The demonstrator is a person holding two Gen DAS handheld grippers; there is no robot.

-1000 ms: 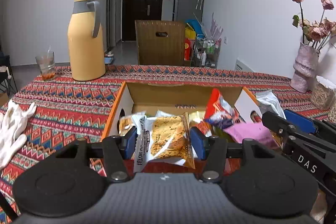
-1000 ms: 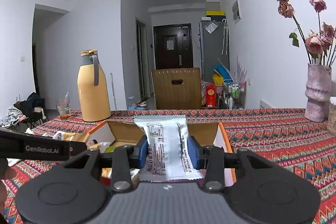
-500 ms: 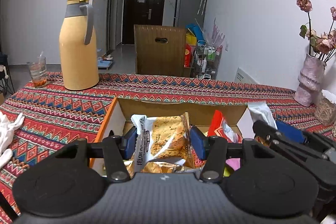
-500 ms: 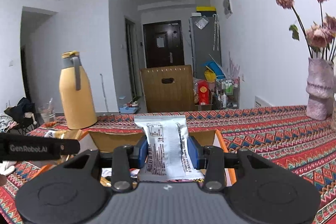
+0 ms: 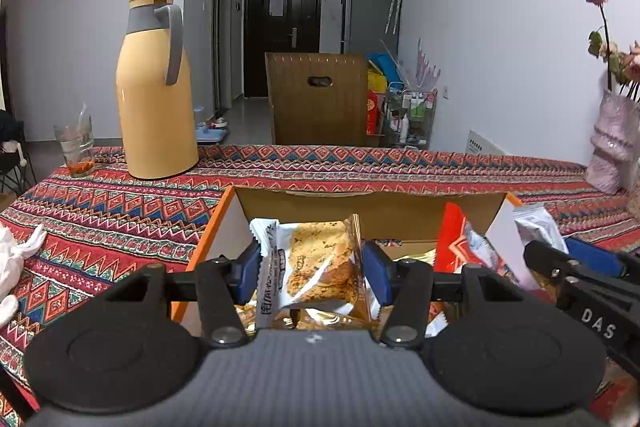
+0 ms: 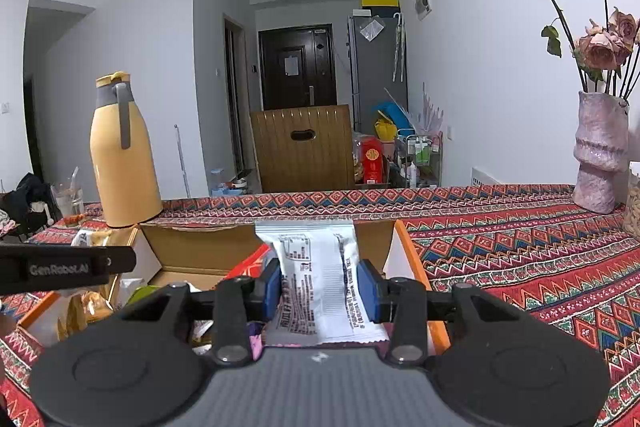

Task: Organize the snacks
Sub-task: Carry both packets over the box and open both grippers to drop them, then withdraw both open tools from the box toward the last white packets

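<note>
Left gripper (image 5: pixel 311 269): 2 blue pads clenched on clear-and-white cookie packet (image 5: pixel 316 267), held above left half of open orange-edged cardboard box (image 5: pixel 216 227). Packet stands upright, long axis vertical, printed face toward camera; box lies directly below and ahead of the fingers.

Right gripper (image 6: pixel 319 289): pads clamped on white printed snack packet (image 6: pixel 320 279), above right half of same box (image 6: pixel 408 255). Long axis runs forward along fingers, top seam points away. Judged: each arm nearer own side; coming move is straight descent into box.
</note>
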